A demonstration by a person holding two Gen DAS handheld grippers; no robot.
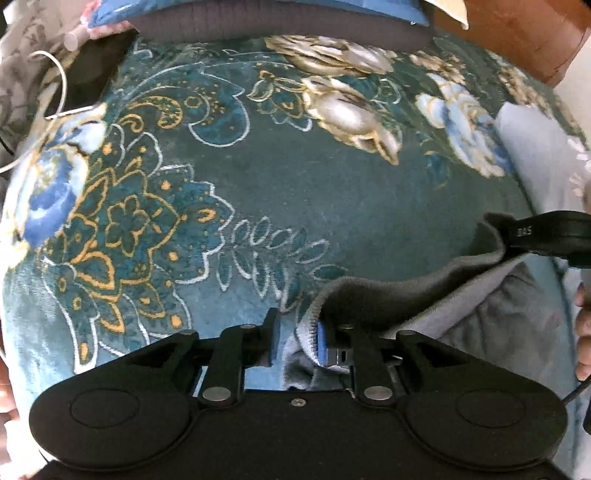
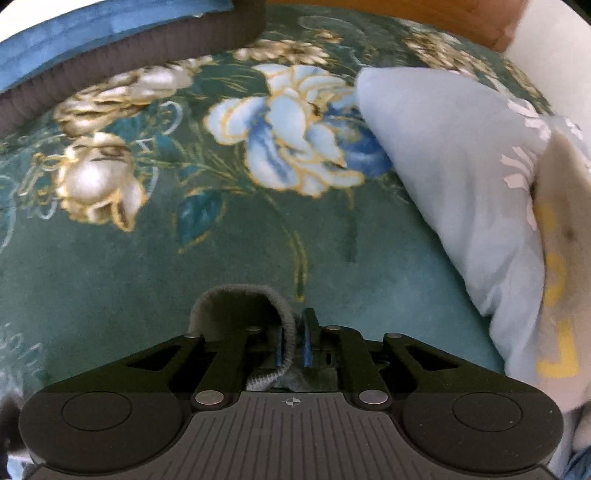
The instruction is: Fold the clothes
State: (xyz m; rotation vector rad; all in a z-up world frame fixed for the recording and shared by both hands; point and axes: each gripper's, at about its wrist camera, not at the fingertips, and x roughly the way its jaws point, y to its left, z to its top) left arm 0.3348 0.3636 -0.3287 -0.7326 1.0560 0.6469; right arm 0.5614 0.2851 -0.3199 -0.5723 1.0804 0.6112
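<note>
A dark grey fleece garment (image 1: 406, 291) with a paler grey inside lies on the teal flowered blanket (image 1: 295, 184). Its top edge stretches between my two grippers. In the left wrist view my left gripper (image 1: 297, 332) stands open. The garment's hem rests against the right finger, and blanket shows in the gap. My right gripper (image 1: 546, 240) appears at the far right of that view, at the garment's other corner. In the right wrist view the right gripper (image 2: 293, 343) has its jaws narrowly apart. The garment's rolled hem (image 2: 290, 339) sits between them, against the left pad.
A pale blue flowered pillow (image 2: 461, 166) lies to the right on the blanket. A grey ribbed cushion (image 1: 280, 26) under blue fabric sits along the far edge. A white cable (image 1: 62, 85) loops at the far left. A wooden headboard (image 1: 535, 37) stands behind.
</note>
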